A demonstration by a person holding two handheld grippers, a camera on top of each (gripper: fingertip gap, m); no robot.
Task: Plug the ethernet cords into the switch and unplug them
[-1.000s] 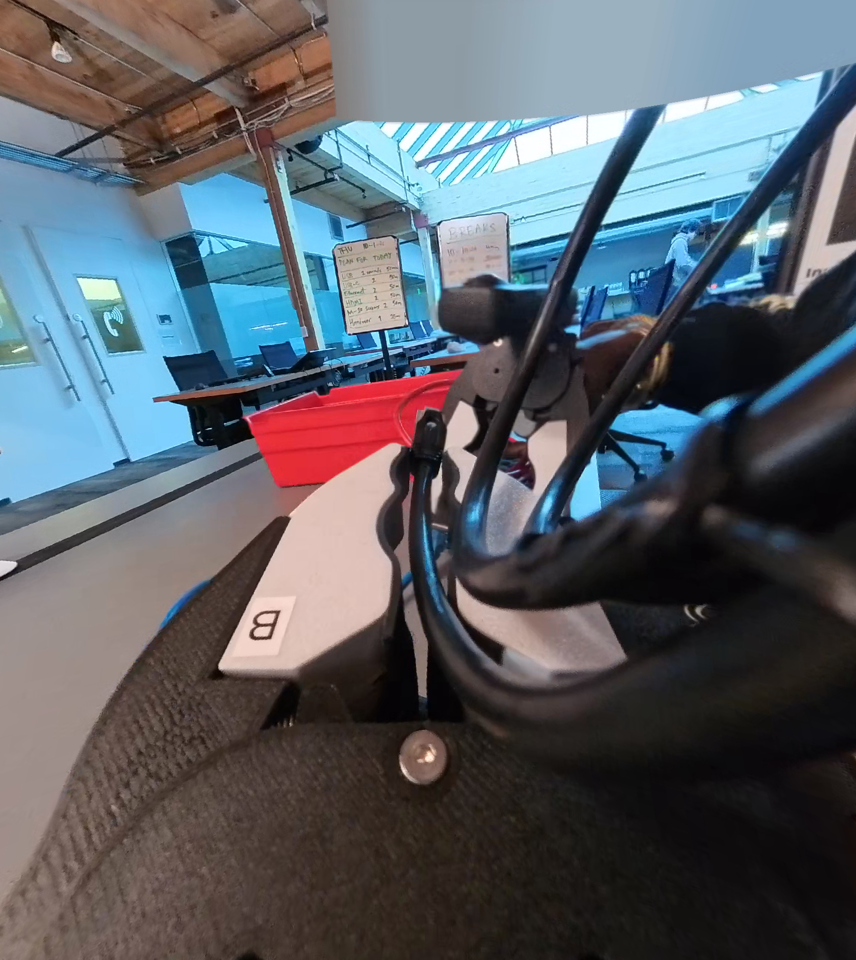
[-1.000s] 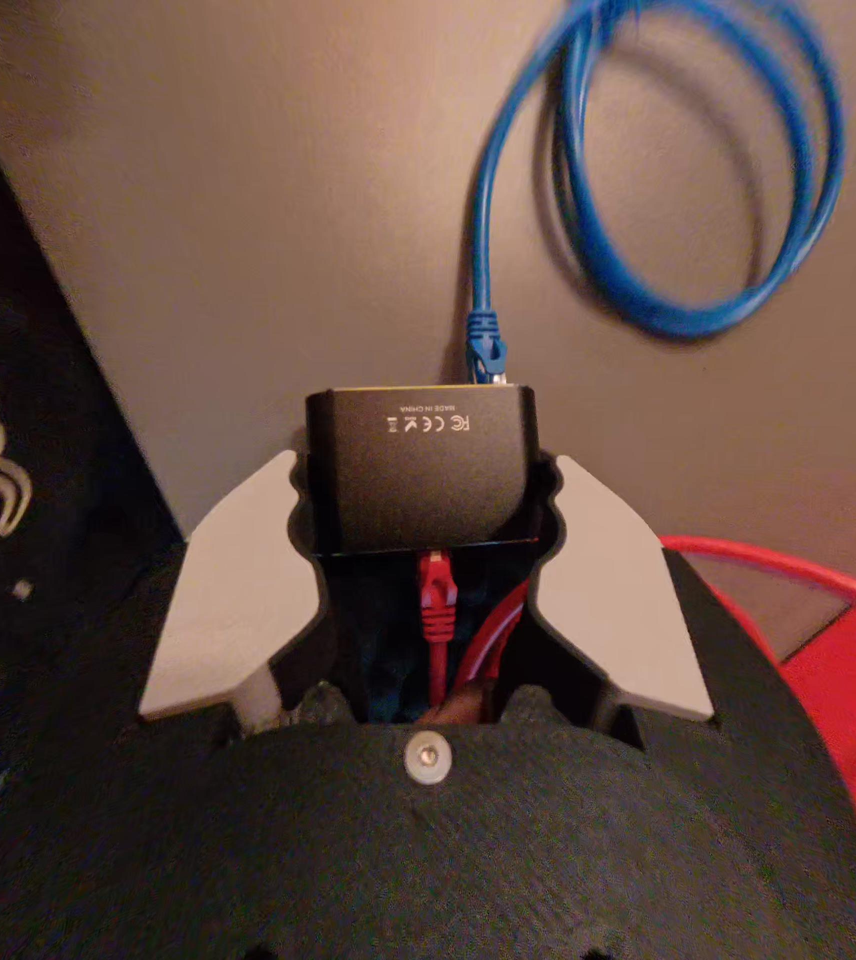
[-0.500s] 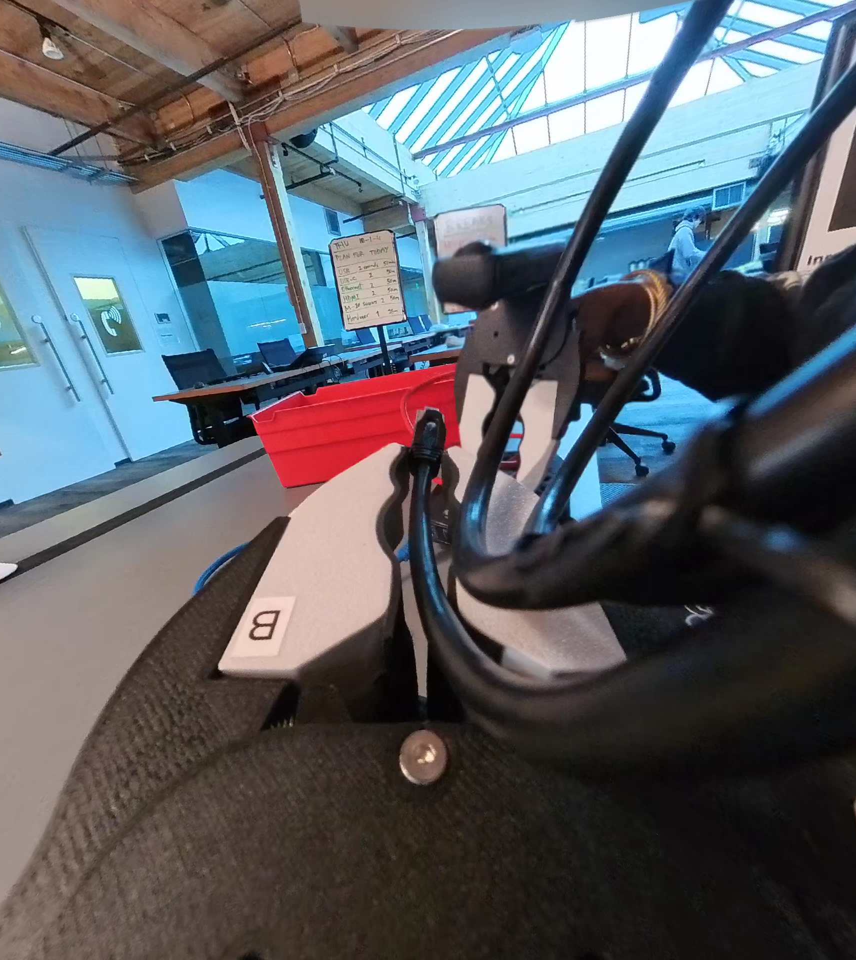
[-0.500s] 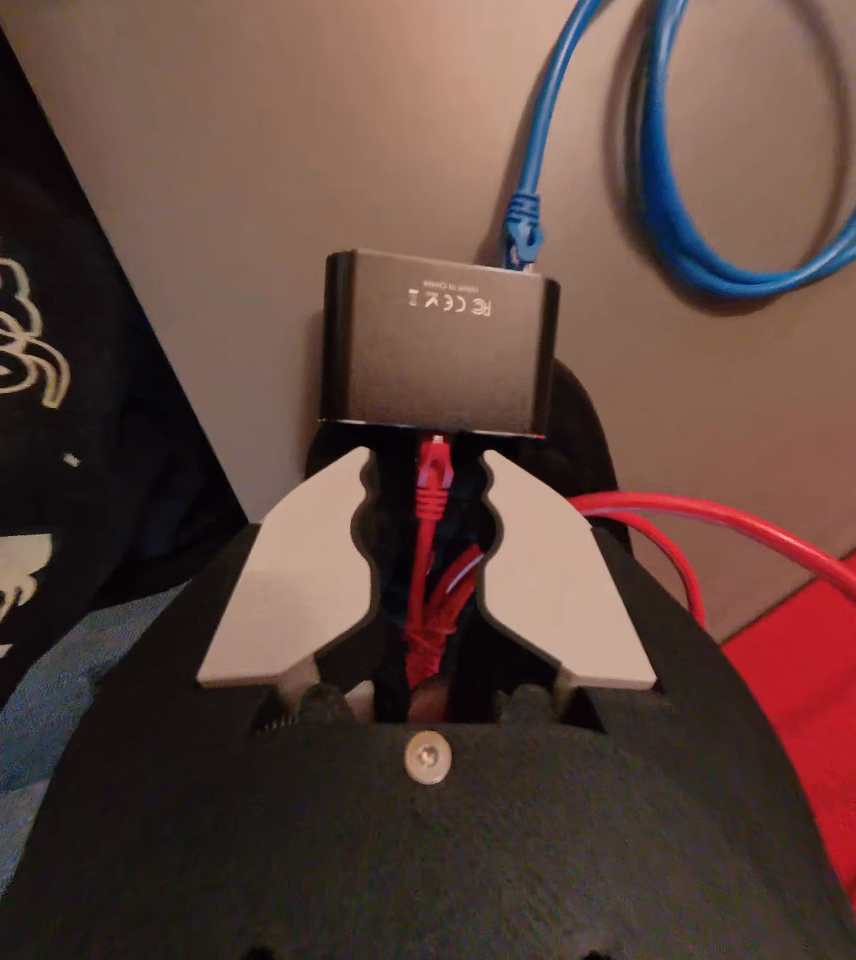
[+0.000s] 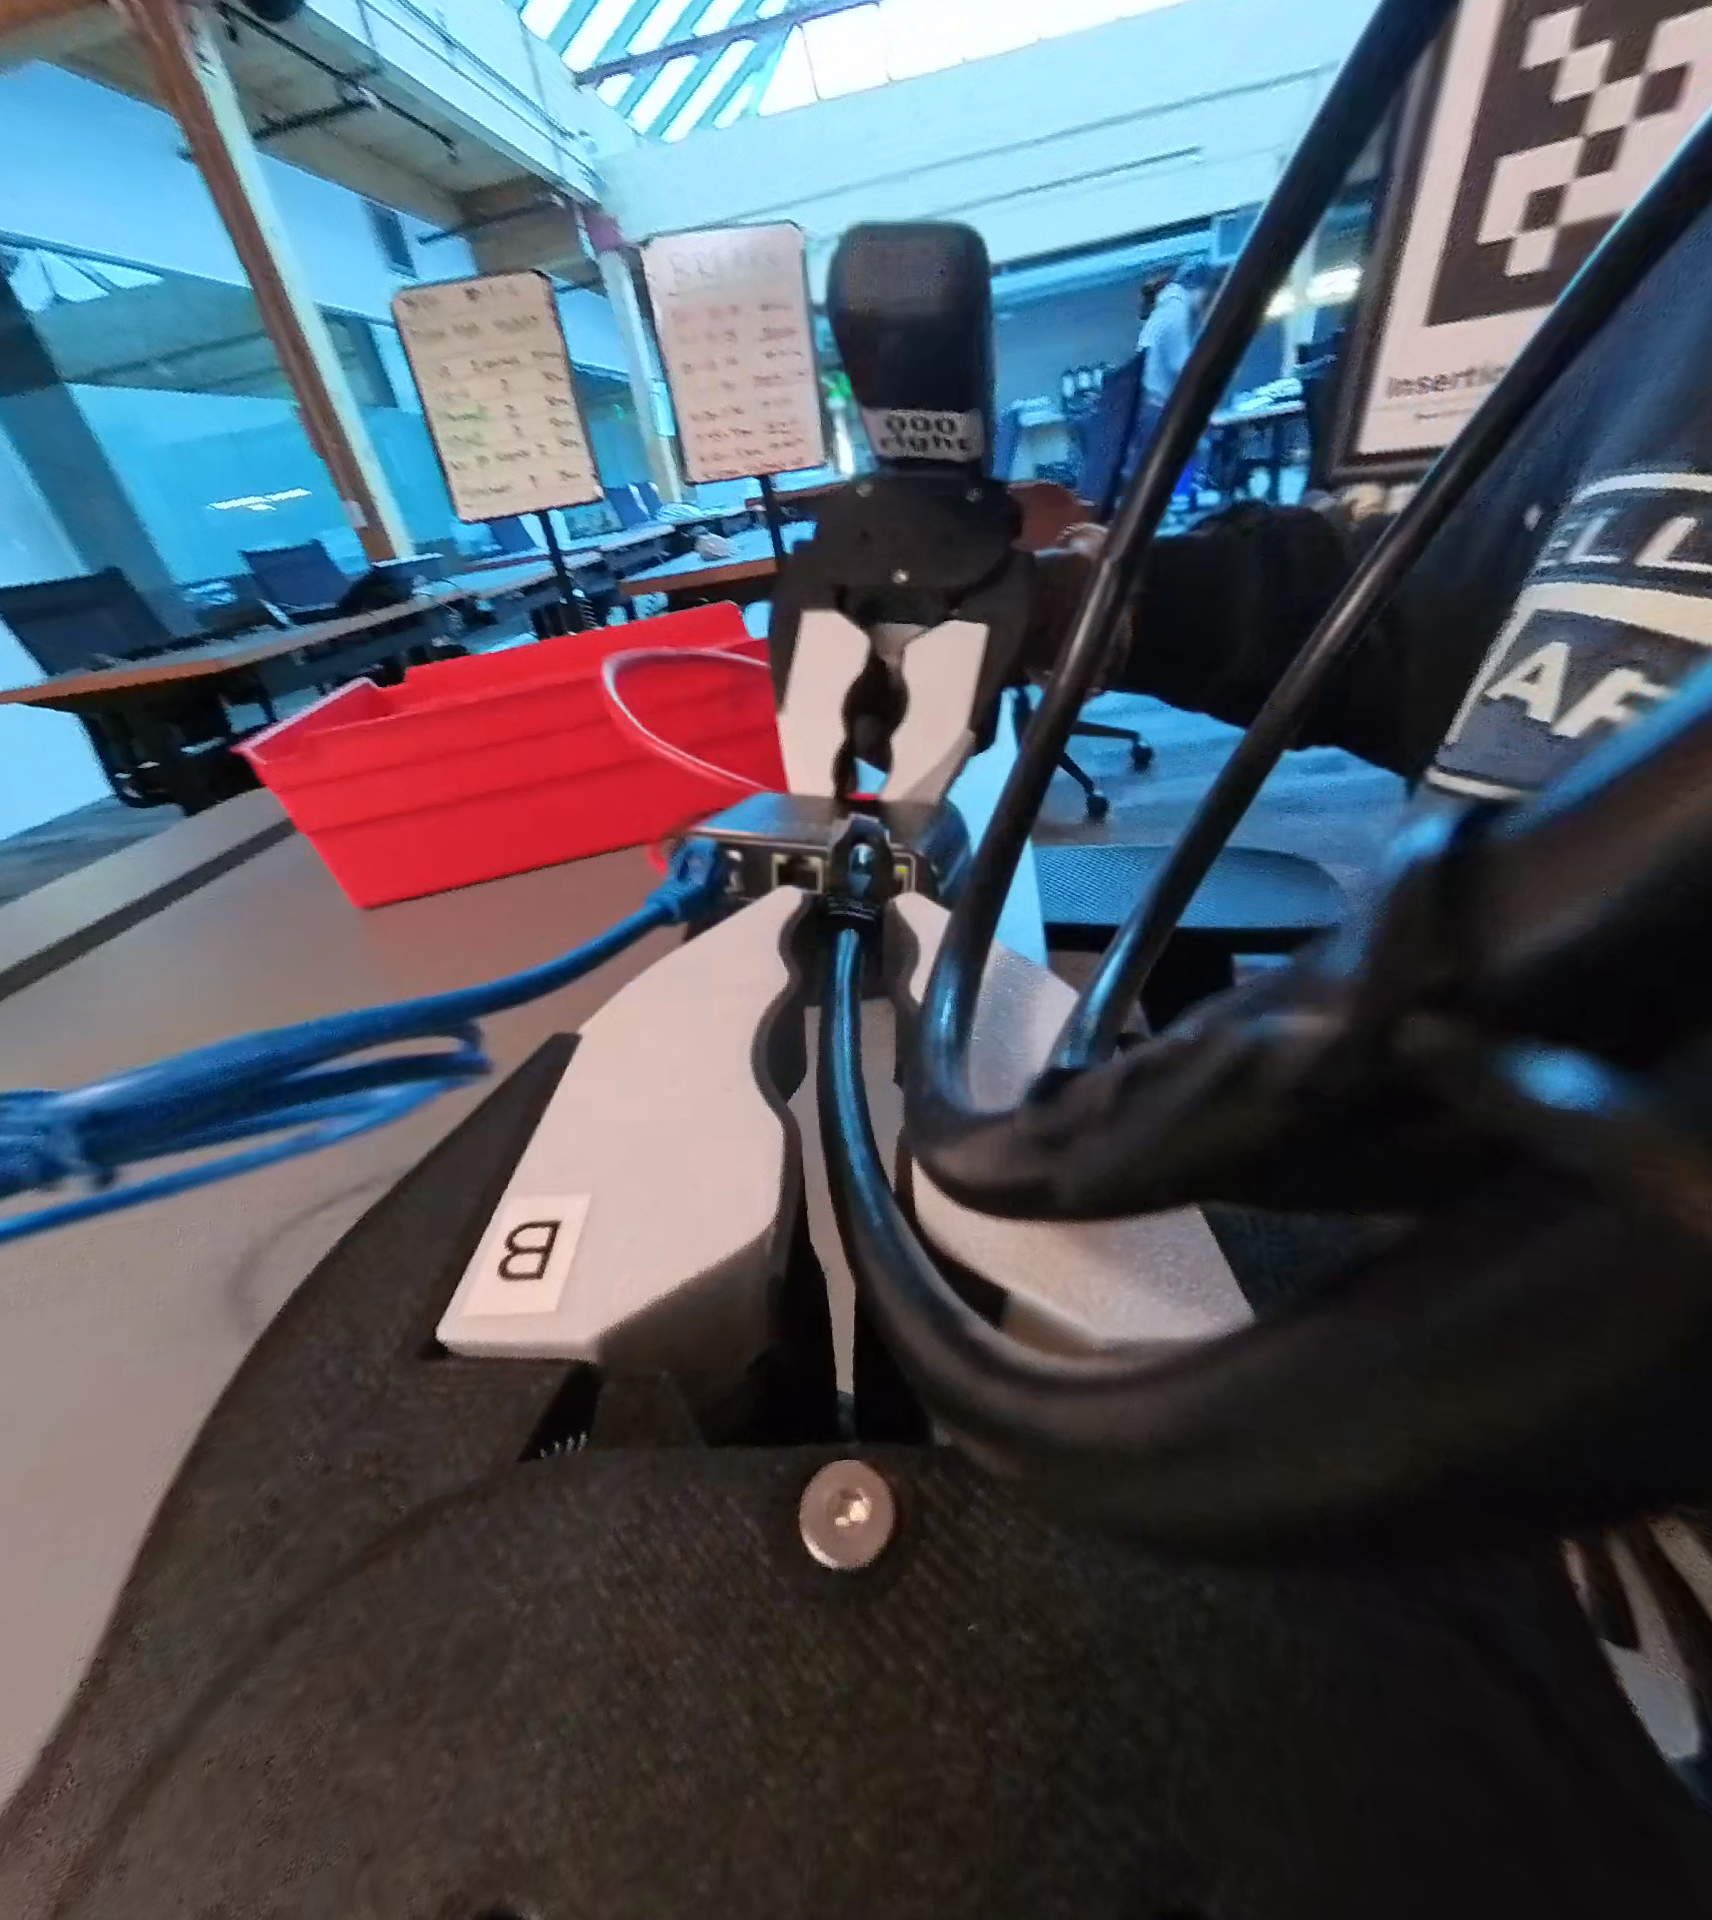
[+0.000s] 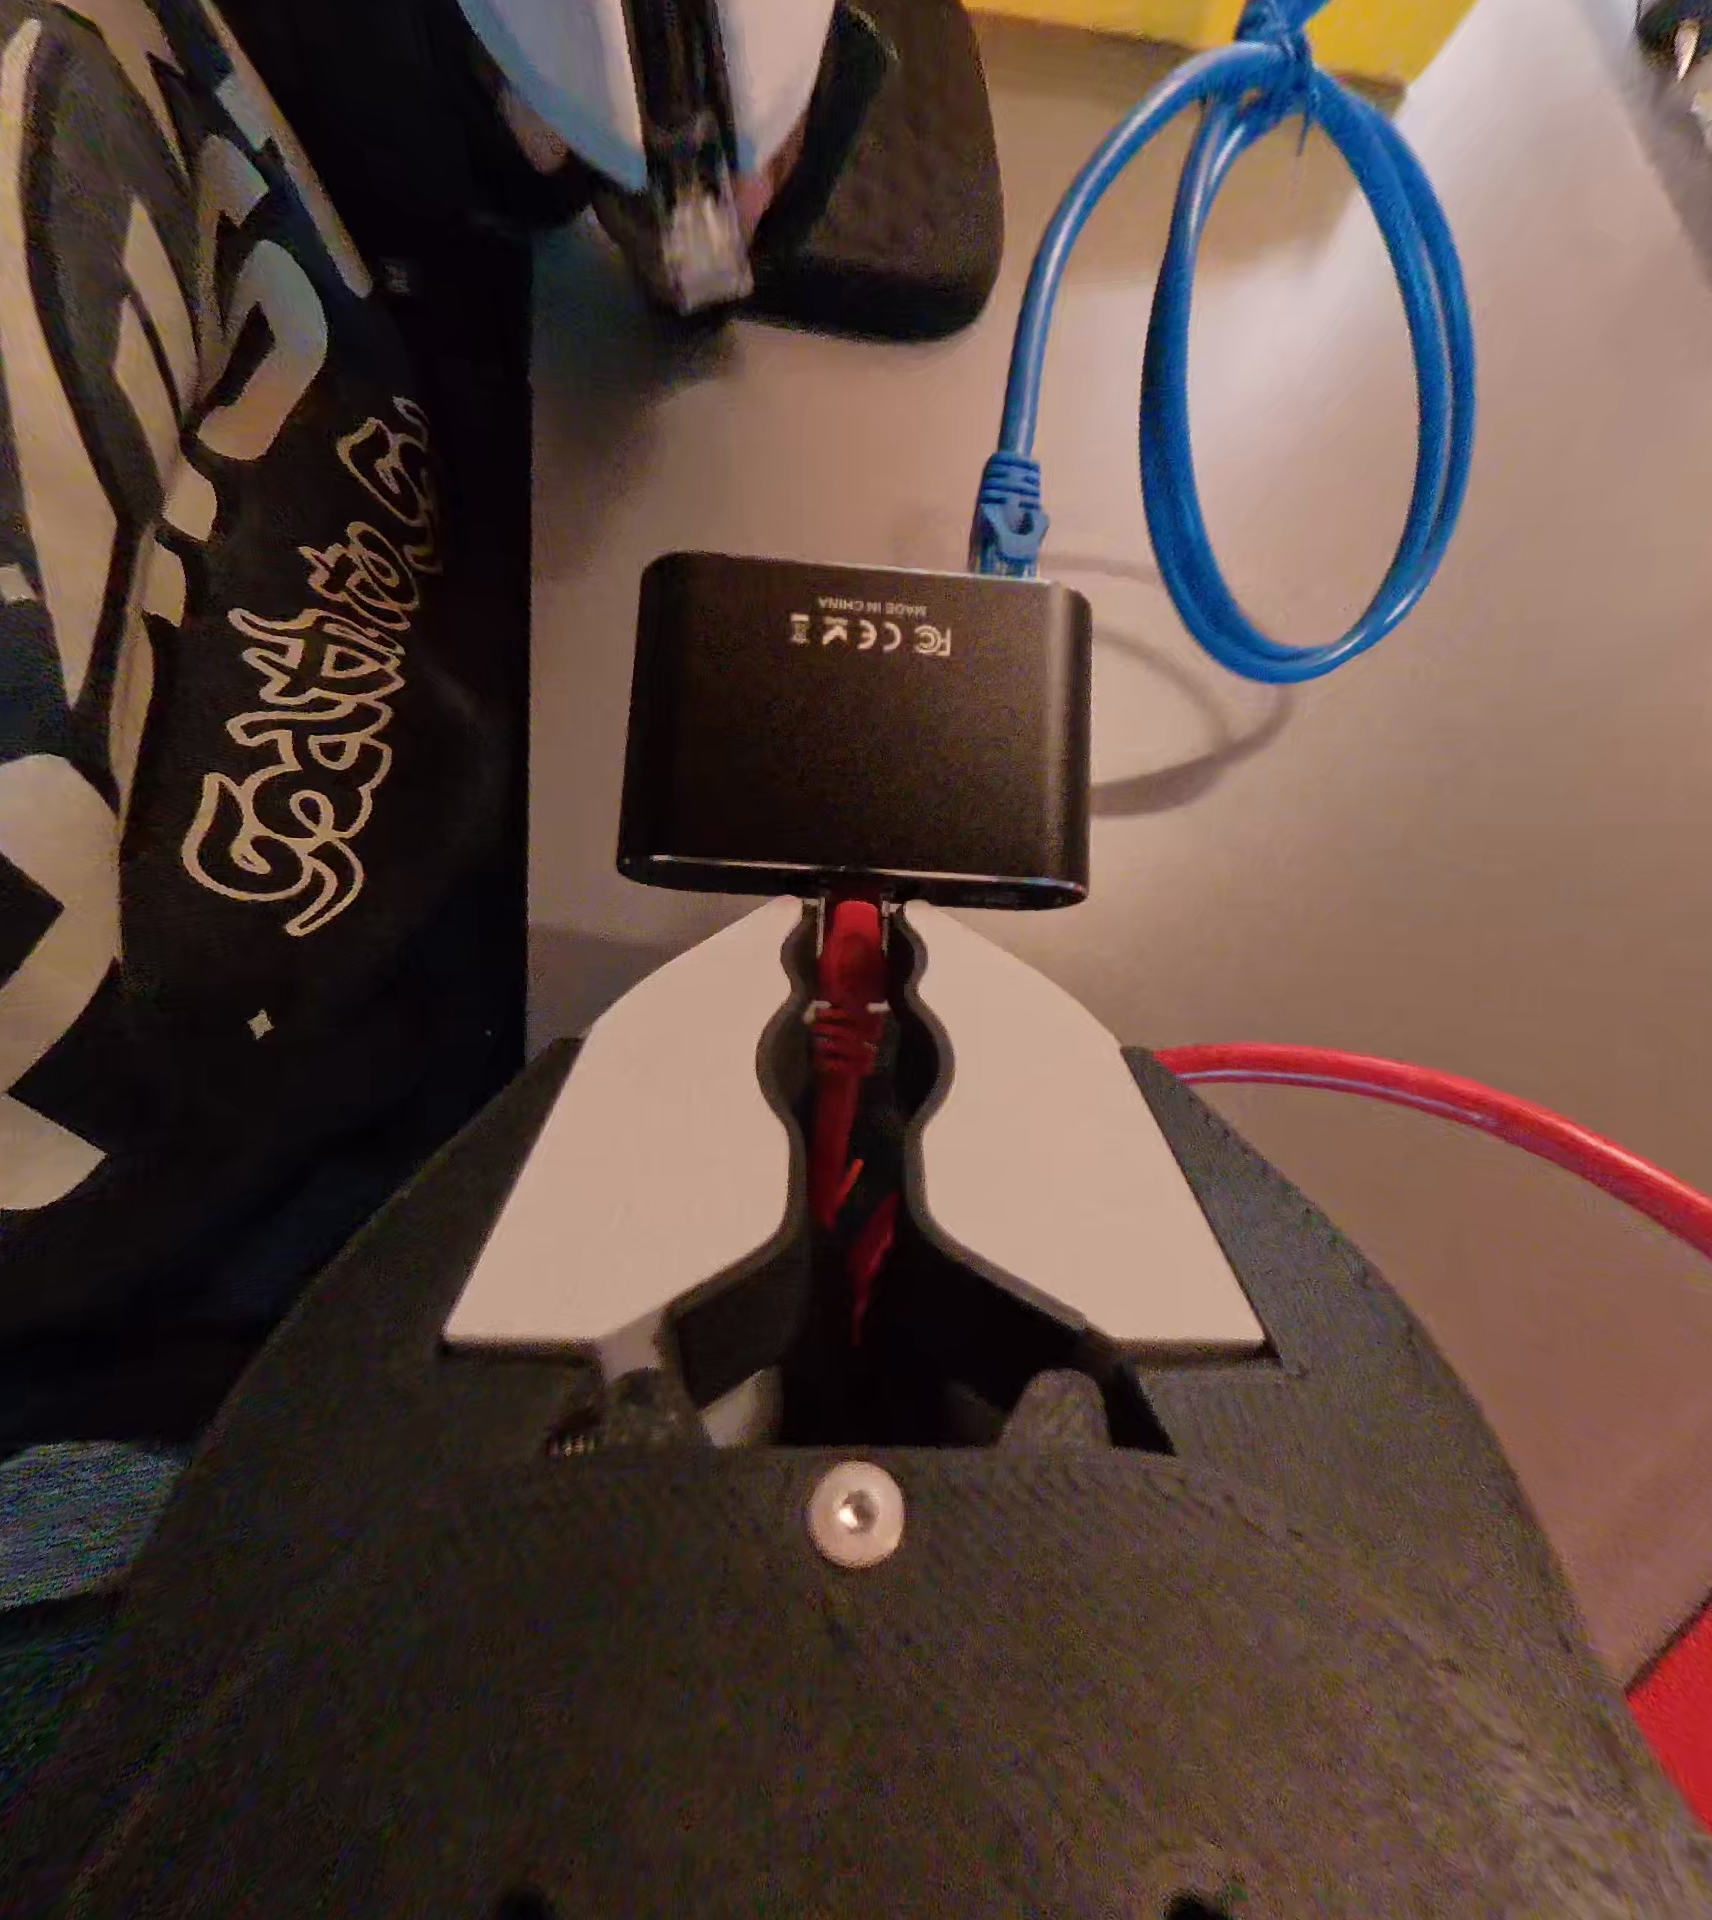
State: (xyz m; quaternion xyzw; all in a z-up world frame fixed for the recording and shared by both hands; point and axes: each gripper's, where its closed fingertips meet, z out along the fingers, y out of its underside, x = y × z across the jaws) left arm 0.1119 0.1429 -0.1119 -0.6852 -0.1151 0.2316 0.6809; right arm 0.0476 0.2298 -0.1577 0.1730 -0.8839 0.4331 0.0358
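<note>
On the grey table (image 6: 1454,935) | black switch (image 6: 857,727) lies flat, blue cord (image 6: 1013,499) plugged in its far side | right gripper (image 6: 847,914) pinching red cord (image 6: 844,997) at near port | left gripper (image 5: 847,904) clamped on black cord (image 5: 847,997), plug at switch | red bin (image 5: 519,748) beyond

Left gripper (image 5: 847,940): grey fingers, one with a lettered white sticker, black textured body, silver screw.
Right gripper (image 6: 847,935): the same grey fingers, black body, silver screw.
Sleeve (image 5: 1236,613): black.
</note>
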